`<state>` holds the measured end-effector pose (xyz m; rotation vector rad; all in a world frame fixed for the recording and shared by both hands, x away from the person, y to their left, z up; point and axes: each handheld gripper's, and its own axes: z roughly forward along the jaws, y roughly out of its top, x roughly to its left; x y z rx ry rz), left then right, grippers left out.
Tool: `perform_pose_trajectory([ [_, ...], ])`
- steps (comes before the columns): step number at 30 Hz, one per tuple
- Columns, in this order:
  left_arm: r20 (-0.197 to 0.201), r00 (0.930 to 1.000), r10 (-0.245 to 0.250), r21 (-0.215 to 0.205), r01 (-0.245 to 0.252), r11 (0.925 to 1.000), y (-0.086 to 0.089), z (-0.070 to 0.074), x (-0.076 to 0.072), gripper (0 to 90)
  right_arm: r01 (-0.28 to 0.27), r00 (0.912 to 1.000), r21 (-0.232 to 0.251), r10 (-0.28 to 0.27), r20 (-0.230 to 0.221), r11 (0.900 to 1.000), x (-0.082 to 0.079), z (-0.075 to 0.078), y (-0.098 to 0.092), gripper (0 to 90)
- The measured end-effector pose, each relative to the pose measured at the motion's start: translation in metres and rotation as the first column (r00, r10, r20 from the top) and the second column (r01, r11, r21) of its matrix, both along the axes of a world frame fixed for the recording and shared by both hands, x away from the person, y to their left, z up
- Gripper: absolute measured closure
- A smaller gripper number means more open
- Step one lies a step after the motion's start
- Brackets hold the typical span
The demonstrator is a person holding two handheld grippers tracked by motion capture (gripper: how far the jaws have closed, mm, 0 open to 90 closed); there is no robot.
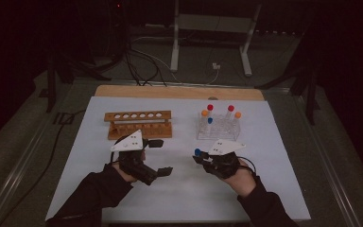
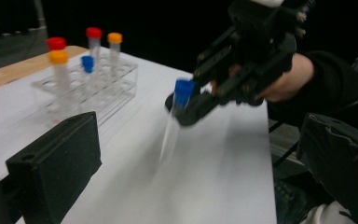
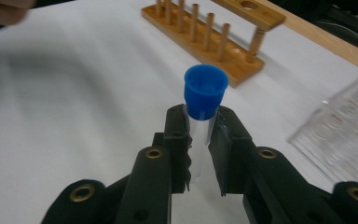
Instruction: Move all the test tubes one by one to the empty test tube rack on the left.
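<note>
Holding the blue-capped tube (image 3: pixel 204 109) just under its cap, our right gripper (image 3: pixel 200 135) has both jaws clamped on it above the white table (image 1: pixel 179 189), in front of the clear rack (image 1: pixel 217 127); our left gripper (image 1: pixel 163 158) hangs wide and empty, just before the wooden rack (image 1: pixel 138 124).

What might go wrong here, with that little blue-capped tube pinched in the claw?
The right gripper clamps the blue-capped tube just under its cap, so the long clear body hangs free and may swing or slip. Carried toward the wooden rack, its tip may miss a hole and knock the rack. The open left gripper lies near that path; the two might bump.
</note>
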<state>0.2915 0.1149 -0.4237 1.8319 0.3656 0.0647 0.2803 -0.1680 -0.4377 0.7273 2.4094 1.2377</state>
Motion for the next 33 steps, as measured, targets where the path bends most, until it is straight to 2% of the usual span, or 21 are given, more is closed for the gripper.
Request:
perform_pose_trajectory([
  [4, 0.025, 0.9997, -0.009, -0.005, 0.009, 0.9999, -0.014, 0.003, 0.005, 8.3, -0.019, 0.9998, 0.004, 0.019, -0.009, 1.0, -0.002, -0.001, 0.003, 76.5],
  [6, 0.037, 0.9992, -0.014, -0.012, 0.014, 0.9998, -0.02, 0.003, 0.007, 14.8, -0.022, 0.9997, 0.006, 0.022, -0.011, 1.0, -0.003, -0.001, 0.004, 76.5],
  [11, 0.061, 0.998, -0.016, 0.009, 0.016, 0.9998, -0.034, 0.001, 0.013, 23.6, -0.035, 0.9992, 0.011, 0.036, -0.017, 0.999, -0.004, -0.001, 0.005, 76.5],
  [13, 0.065, 0.9977, -0.016, 0.015, 0.015, 0.9998, -0.039, -0.001, 0.014, 30.3, -0.038, 0.9991, 0.011, 0.038, -0.02, 0.999, -0.005, -0.001, 0.006, 76.5],
  [19, 0.083, 0.9963, -0.023, 0.035, 0.02, 0.9992, -0.047, -0.004, 0.017, 44.4, -0.04, 0.9989, 0.019, 0.041, -0.023, 0.999, -0.005, 0.0, 0.006, 76.5],
  [33, 0.096, 0.9937, -0.057, 0.077, 0.05, 0.9958, -0.062, -0.009, 0.019, 71.9, -0.037, 0.9992, 0.023, 0.037, -0.016, 0.999, -0.005, 0.001, 0.003, 76.5],
])
